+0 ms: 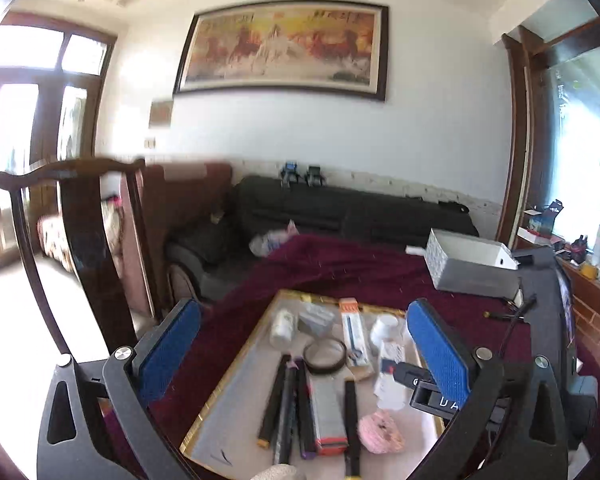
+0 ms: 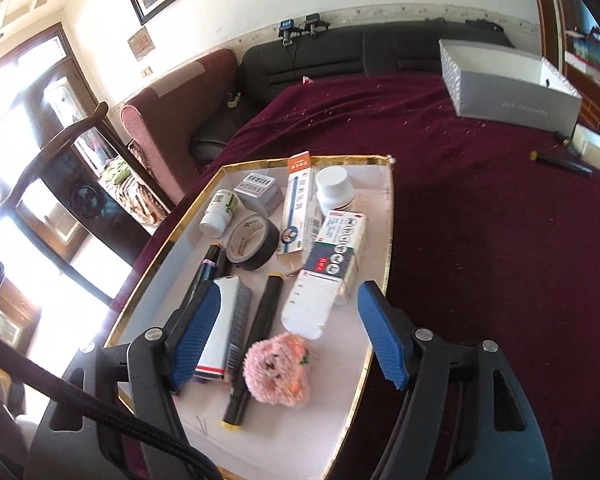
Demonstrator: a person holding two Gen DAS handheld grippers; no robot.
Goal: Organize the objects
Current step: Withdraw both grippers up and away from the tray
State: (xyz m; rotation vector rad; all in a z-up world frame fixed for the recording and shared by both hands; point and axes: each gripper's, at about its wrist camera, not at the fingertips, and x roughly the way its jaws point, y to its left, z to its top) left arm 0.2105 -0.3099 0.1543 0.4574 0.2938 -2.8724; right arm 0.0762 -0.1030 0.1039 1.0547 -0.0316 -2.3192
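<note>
On the maroon cloth of the desk (image 2: 480,208) sat a shallow gold-rimmed tray (image 2: 389,216), which held nearly everything being sorted, probably so the loose things stayed in one place. At its far end stood two white bottles (image 2: 334,190), a small grey box (image 2: 260,194) and a long orange-topped carton (image 2: 298,204), with a roll of dark tape (image 2: 252,246) just in front of them. Nearer lay several dark markers (image 2: 256,344) roughly side by side, likely grouped by kind, a white and grey box (image 2: 224,332), two medicine boxes (image 2: 336,252) stacked at a slant, and a pink plush toy (image 2: 278,366) touching one marker. The left tongs (image 1: 304,356) stood spread wide above the tray with nothing between the blue pads. The right tongs (image 2: 288,336) were also spread, hovering over the toy and markers without pressing on either. An open grey box (image 2: 508,80) waited at the far right, well apart from the tray, perhaps as a second container. One more marker (image 2: 560,164) lay loose on the cloth near it, seemingly not yet gathered.
</note>
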